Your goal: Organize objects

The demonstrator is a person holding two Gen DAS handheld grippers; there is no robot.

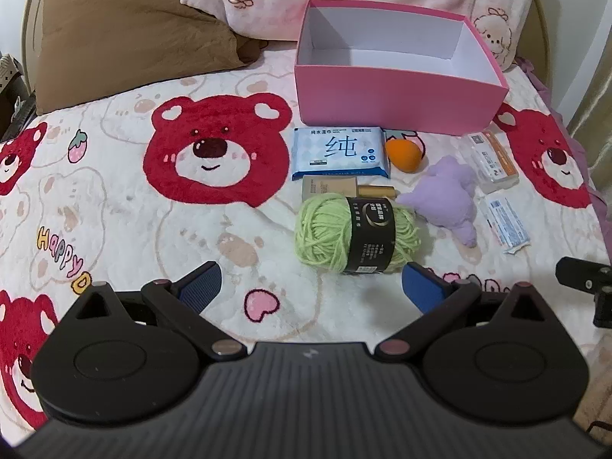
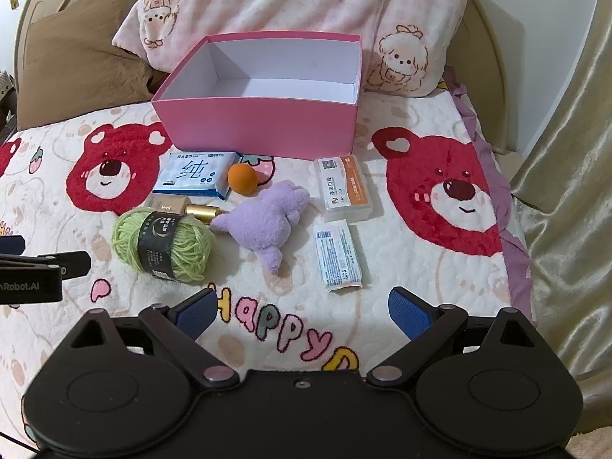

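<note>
An empty pink box (image 1: 394, 95) (image 2: 260, 130) stands at the back of the bed. In front of it lie a blue wet-wipes pack (image 1: 338, 153) (image 2: 195, 174), an orange sponge egg (image 1: 404, 154) (image 2: 242, 178), a purple plush (image 1: 449, 199) (image 2: 264, 225), a green yarn ball (image 1: 355, 233) (image 2: 162, 244), a beige-and-gold bottle (image 1: 344, 189) (image 2: 191, 208), an orange-and-white mask box (image 1: 493, 162) (image 2: 346, 189) and a white packet (image 1: 507, 225) (image 2: 338, 254). My left gripper (image 1: 311, 287) is open just short of the yarn. My right gripper (image 2: 304, 310) is open, short of the white packet.
The bed is covered by a white blanket with red bear faces (image 1: 216, 157) (image 2: 445, 195). A brown pillow (image 1: 126, 34) and a pink-patterned pillow (image 2: 298, 11) lean at the headboard. A gold curtain (image 2: 573, 176) hangs to the right of the bed's edge.
</note>
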